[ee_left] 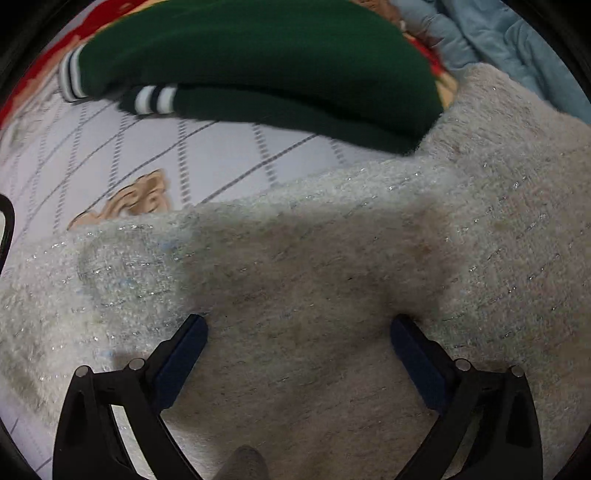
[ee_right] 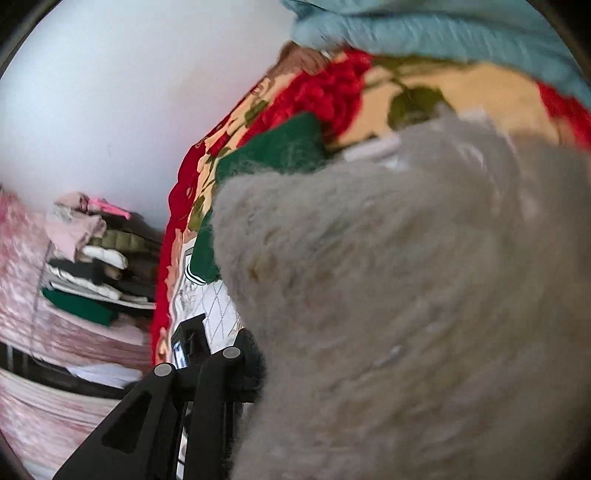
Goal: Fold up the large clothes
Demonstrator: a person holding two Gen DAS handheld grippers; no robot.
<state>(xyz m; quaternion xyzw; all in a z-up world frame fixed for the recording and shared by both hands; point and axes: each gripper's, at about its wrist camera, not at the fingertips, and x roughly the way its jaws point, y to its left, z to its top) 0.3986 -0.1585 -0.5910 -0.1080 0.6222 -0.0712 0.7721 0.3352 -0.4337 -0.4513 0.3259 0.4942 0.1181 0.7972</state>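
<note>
Slippage is the danger: the right gripper seems clamped on the fluffy cream sweater, bunched over its jaws, while the left gripper hovers wide open, empty, above the sweater spread across the bed; fuzzy knit could slide free.

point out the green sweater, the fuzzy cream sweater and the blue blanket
green sweater [ee_left: 258, 55]: left wrist view, on its body
fuzzy cream sweater [ee_left: 332, 258]: left wrist view, on its flat middle
blue blanket [ee_left: 498, 33]: left wrist view, on a fold at top right
</note>
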